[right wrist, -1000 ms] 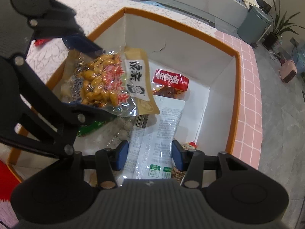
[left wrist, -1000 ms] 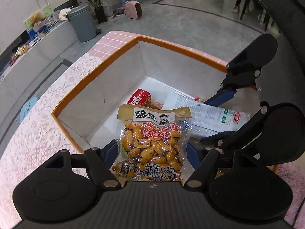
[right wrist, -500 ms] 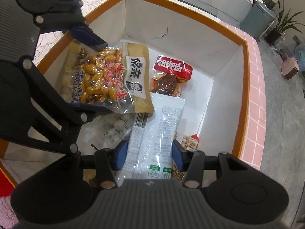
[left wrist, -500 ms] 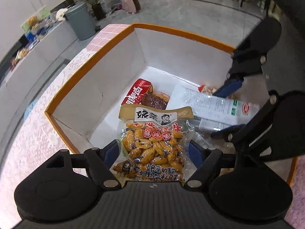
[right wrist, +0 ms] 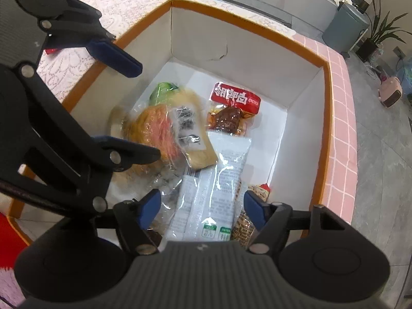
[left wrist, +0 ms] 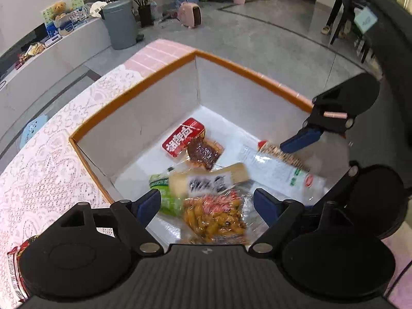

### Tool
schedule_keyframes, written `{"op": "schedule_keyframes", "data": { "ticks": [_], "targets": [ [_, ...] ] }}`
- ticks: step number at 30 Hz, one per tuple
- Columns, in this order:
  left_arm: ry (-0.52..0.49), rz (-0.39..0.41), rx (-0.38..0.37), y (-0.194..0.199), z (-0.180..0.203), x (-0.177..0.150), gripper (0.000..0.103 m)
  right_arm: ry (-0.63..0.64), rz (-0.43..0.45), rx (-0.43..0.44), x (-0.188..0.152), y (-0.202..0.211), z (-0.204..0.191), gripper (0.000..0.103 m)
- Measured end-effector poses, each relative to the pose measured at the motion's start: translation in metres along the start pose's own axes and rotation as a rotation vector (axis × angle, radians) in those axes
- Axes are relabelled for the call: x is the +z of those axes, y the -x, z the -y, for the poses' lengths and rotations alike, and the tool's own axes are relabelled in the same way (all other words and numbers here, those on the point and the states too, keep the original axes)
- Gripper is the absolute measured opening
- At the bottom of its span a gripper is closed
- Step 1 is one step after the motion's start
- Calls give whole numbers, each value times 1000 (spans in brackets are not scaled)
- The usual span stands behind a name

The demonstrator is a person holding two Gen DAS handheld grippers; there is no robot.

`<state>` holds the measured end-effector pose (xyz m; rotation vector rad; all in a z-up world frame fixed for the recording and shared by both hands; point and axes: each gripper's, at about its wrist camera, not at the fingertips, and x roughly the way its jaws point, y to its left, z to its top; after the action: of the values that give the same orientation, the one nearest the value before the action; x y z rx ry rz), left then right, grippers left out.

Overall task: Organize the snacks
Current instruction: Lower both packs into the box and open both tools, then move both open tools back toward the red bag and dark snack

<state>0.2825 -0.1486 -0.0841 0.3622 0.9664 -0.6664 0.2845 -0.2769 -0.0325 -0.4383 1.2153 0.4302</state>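
Left tool [left wrist: 207, 202]: jaws spread wide, nothing pinched. Just below/in front of it, the clear packet of yellow-orange nuts w/ tan header strip [left wrist: 215, 200] is motion-blurred inside the white cardboard box w/ orange rim [left wrist: 128, 97], prob. mid-drop or just landing on the pile. It overlaps a green-printed packet [left wrist: 164, 195] underneath.

Right tool [right wrist: 202, 206]: jaws also apart, w/ the long white-and-clear printed sachet [right wrist: 219, 180] lying between the blue pads; can't tell if either pad touches it, it doesn't look gripped. Beside it sits a small brown packet w/ red cap end [right wrist: 247, 221], partly hidden.

Further in: red-topped pouch of dark braised snack [right wrist: 231, 108] flat on the box floor nr the far wall. The box stands on a bench under a pink lace-pattern cloth [left wrist: 51, 159]; a red-printed wrapper [left wrist: 15, 270] lies outside the box at the left tool's near edge.

Risks, as I judge them:
- Both tools crowd the same box opening, so the left tool's lower finger [right wrist: 128, 152] could knock the right tool or drag the nut packet on the way out.
- Nut packet may land tilted on slick film & slide over the sachet, burying it.
- If the right tool closes now it could catch the edge of the neighbouring brown packet too.
- Leftover wrapper outside is easily missed.
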Motion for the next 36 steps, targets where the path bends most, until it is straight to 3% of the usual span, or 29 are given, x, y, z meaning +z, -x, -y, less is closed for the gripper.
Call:
{"op": "schedule_keyframes", "data": {
  "ticks": [8,16,21,36],
  "targets": [
    [75,51,3,25,-6,-1,96,-23,32,-29,0,18,-6,76],
    [164,71,32,50,-24,-13,82,-184,81,-23,-1,37,-7,82],
    [178,53,49,67,-32,-27,79,-243,116,3,1,48,-18,84],
    [285,34,148,116,-72,-83,58,-185,203,81,27,75,-90,85]
  ]
}}
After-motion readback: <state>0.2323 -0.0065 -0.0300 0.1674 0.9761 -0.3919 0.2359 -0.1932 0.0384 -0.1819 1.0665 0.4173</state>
